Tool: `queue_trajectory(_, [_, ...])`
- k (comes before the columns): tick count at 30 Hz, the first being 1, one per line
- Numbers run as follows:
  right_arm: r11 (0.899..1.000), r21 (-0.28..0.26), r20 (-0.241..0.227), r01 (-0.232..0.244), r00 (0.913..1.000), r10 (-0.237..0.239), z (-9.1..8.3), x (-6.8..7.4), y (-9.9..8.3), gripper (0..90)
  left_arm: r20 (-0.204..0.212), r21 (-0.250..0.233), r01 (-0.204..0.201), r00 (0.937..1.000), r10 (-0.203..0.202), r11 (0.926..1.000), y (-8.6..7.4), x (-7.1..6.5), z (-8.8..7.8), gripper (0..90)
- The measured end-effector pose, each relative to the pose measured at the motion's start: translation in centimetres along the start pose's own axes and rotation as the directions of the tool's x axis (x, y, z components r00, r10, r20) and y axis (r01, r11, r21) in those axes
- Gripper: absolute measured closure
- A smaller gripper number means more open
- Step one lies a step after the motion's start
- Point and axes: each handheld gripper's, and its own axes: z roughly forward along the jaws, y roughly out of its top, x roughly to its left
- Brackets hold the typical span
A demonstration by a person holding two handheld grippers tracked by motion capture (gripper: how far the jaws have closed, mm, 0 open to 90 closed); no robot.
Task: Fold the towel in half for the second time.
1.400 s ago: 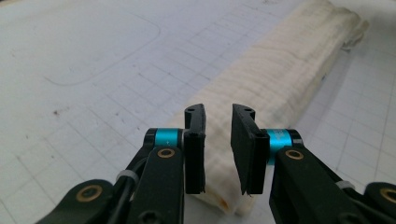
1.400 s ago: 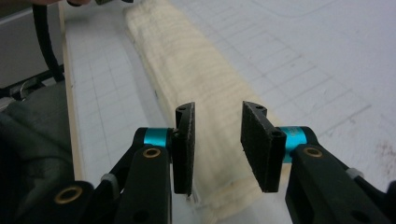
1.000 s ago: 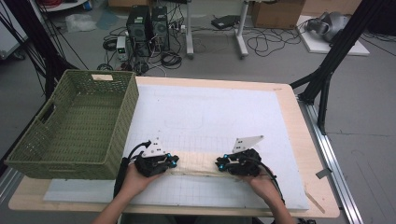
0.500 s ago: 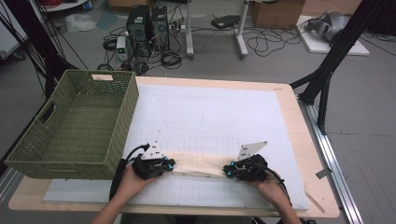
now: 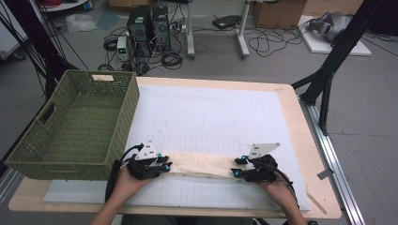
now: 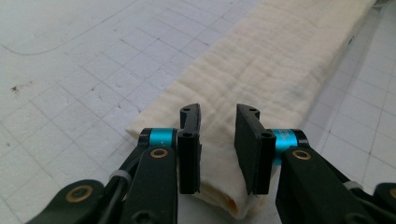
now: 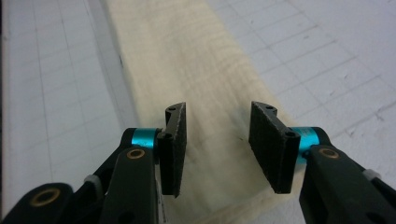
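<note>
Both claws have just been opening, and the cloth lies between the jaws of each rather than pinched in them. On the left gripper (image 6: 217, 140) the two black jaws stand a little apart over the near end of the folded cloth (image 6: 261, 74); neither pad presses on the fabric. On the right gripper (image 7: 224, 149) the gap is wider, and the cloth's other end lies flat under it, untouched. Compared with a second ago the strip lies a little nearer the person, close to the near edge of the white mat (image 5: 211, 112), and the hands have spread along it — each gripper now sits at one end of it. My reading is that the fold is set down and released, so this step looks finished and the next grasp has not begun.

Out from the jaws, the cloth is a cream, loosely woven piece folded into a long narrow band. Under the left gripper the end shows several stacked layers and a rounded fold. Ahead of both grippers it runs straight and fairly flat, with a faint grid of stitching or creases — no bunching that I can see.

Beyond the left gripper (image 5: 149, 164), off to its outer side, stands a green woven basket (image 5: 70, 122), close to that hand and apart from the cloth. The right gripper (image 5: 253, 169) has only gridded mat around it.
</note>
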Motion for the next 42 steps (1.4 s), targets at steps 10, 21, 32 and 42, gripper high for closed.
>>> queue_trajectory(10, [1.0, 0.012, 0.017, 0.001, 0.9999, -0.001, -0.3, 0.1, -0.7, 53.0, -0.007, 0.011, -0.017, 0.9998, 0.017, 0.9998, -0.1, -0.1, 0.2, 69.3])
queue_trajectory(21, [1.0, 0.007, 0.03, -0.006, 0.9995, 0.005, -0.5, 0.2, -0.9, 51.2, -0.006, 0.004, -0.016, 0.9998, 0.016, 0.9999, -0.2, 0.0, 0.1, 68.4])
queue_trajectory(32, [0.996, -0.08, 0.029, -0.045, 0.9985, 0.047, -1.0, 0.3, 0.1, 41.3, -0.007, -0.069, 0.026, 0.9996, -0.027, 0.9973, 0.0, 0.3, -0.8, 55.5])
queue_trajectory(42, [0.984, -0.146, 0.064, -0.105, 0.9913, 0.115, -1.9, -0.3, 0.1, 35.2, -0.021, -0.104, 0.041, 0.9988, -0.044, 0.9937, 0.0, 0.5, -1.4, 51.7])
